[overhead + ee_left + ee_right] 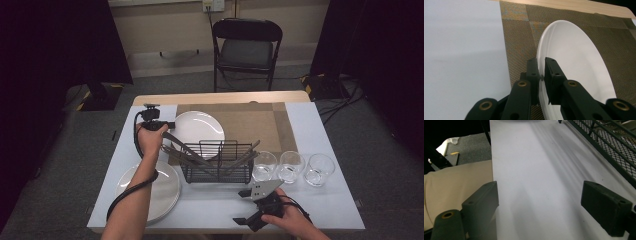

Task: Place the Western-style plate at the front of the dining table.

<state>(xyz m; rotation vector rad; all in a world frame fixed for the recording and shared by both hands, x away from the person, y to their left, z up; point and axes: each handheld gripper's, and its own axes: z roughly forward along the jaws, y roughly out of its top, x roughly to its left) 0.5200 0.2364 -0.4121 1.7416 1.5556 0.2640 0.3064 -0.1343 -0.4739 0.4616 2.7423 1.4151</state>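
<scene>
Gripping the near rim of a round white ceramic plate, the left tool has its black jaws pinched on either side of the edge. Lies on the brown woven placemat, that plate, at the mat's left border, just beyond a black wire dish rack. Touching or just short of the rack's far left corner: cannot tell which. To the plate's left, bare white bench up to the bench's edge, free of objects.

Hovering low over the front strip of the bench, the right tool with jaws spread wide and nothing between them. In the right gripper view, a plain white lane running ahead between the bench's front edge and the rack's mesh wall.

Stacked white plates at the front left corner, reaching close to the bench's front edge, the left forearm crossing above them. Three clear drinking glasses in a row right of the rack, the first just beside it. Beyond the last glass, open white surface out to the right edge.
</scene>
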